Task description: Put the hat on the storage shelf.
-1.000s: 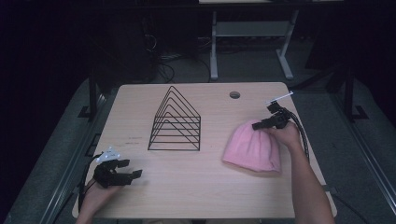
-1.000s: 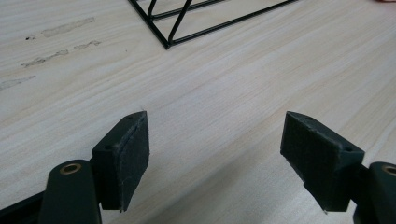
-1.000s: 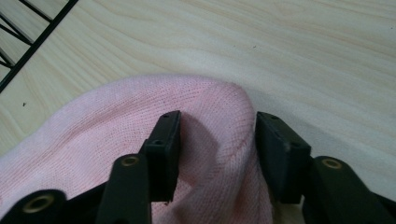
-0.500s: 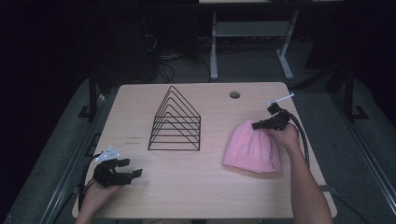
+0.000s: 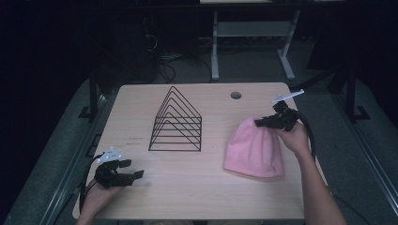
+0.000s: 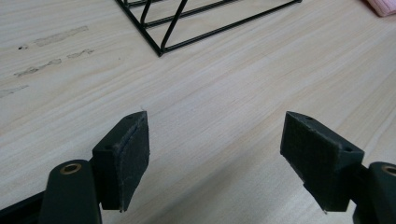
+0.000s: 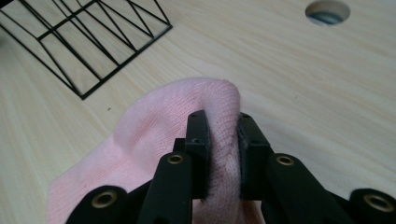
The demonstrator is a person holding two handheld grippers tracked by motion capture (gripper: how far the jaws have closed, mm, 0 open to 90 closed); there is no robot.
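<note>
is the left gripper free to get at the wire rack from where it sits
Probably yes: the left gripper is open and holds nothing, and bare table lies between it and the wire rack. The pink hat, pinched by the right gripper, lies off to the side.

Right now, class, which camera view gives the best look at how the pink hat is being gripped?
The right gripper view: the right gripper pinches a fold of the pink hat up close. The high view shows the whole hat on the table, but the pinch is tiny. The left gripper view catches a pink corner.
</note>
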